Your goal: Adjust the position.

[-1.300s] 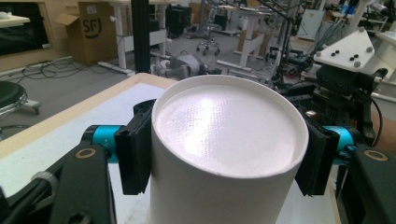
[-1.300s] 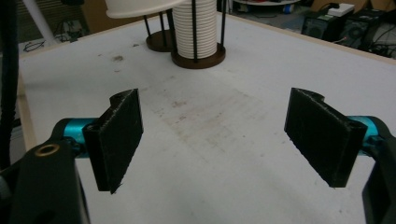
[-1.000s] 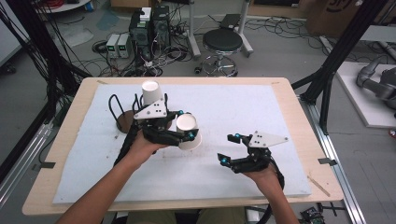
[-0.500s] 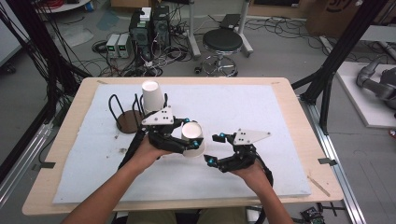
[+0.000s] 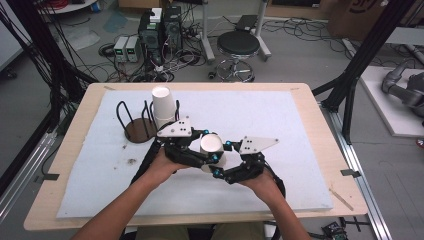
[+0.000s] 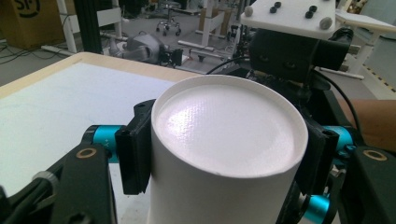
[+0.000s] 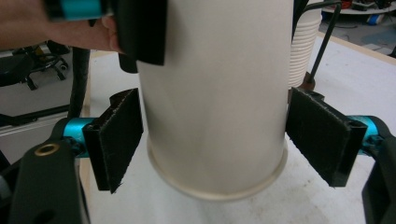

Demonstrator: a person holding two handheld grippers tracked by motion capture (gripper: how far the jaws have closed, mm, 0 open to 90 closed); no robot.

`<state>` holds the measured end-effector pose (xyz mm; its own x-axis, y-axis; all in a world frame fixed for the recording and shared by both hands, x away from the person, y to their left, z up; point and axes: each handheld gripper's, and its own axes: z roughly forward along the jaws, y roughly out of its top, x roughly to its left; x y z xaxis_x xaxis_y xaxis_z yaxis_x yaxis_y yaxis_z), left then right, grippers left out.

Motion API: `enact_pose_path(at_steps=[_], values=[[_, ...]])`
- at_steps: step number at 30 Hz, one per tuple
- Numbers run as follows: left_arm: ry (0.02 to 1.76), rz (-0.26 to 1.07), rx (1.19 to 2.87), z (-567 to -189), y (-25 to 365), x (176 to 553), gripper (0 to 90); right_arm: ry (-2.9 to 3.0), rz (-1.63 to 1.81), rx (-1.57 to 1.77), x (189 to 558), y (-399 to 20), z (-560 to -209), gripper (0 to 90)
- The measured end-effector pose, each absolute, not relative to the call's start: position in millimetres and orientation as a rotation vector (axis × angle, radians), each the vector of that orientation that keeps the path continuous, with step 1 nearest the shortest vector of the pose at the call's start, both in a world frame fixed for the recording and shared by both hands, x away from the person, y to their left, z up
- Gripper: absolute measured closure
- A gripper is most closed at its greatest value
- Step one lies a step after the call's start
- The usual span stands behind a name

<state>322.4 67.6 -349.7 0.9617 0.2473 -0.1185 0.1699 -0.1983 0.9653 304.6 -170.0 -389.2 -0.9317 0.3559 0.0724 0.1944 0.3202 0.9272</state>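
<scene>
White paper, thin-walled and light: the cup (image 5: 212,148) hangs upside down above the middle of the desk (image 5: 300,125), its flat base up and its rolled rim down. The left gripper (image 5: 209,159) has its fingers (image 6: 133,149) pinching the cup near the base end, one pad on each side of the wall. The right gripper (image 5: 220,172) has come in beside it with its fingers (image 7: 116,137) spread around the cup lower down, close to the rim; in the right gripper view a gap shows on each side, so the pads seem not to press yet, though the left-hand gap is narrow and hard to judge.

Such a cup probably crushes easily at mid-wall and slides a little on a smooth taper. The stiffest places to take hold are likely just above the rolled rim and near the base disc, with a gentle squeeze.

Farther back on the desk, a stack of white cups (image 5: 163,106) stands in a black wire holder on a round brown base (image 5: 140,131).
</scene>
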Motion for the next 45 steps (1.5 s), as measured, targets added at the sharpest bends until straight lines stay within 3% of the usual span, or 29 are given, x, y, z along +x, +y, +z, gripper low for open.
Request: enact_pose_path(at_steps=[5,21,23,24,26,45], values=[[0.304,0.060,1.770,-349,68,323,34.0,2.434,1.684,0.502,307,-168,-390,19.9],[0.296,0.017,1.775,-353,70,322,33.9,2.527,1.650,0.428,307,-169,-388,37.1],[0.298,0.013,1.782,-353,70,322,33.3,2.541,1.638,0.423,307,-169,-387,37.3],[0.327,-0.008,1.792,-353,71,324,22.5,2.565,1.620,0.400,308,-169,-385,37.5],[0.355,-0.022,1.794,-353,73,326,14.9,2.580,1.594,0.384,307,-168,-382,37.7],[0.259,-0.023,1.917,-339,90,326,15.0,2.720,1.304,0.226,317,-162,-350,36.9]])
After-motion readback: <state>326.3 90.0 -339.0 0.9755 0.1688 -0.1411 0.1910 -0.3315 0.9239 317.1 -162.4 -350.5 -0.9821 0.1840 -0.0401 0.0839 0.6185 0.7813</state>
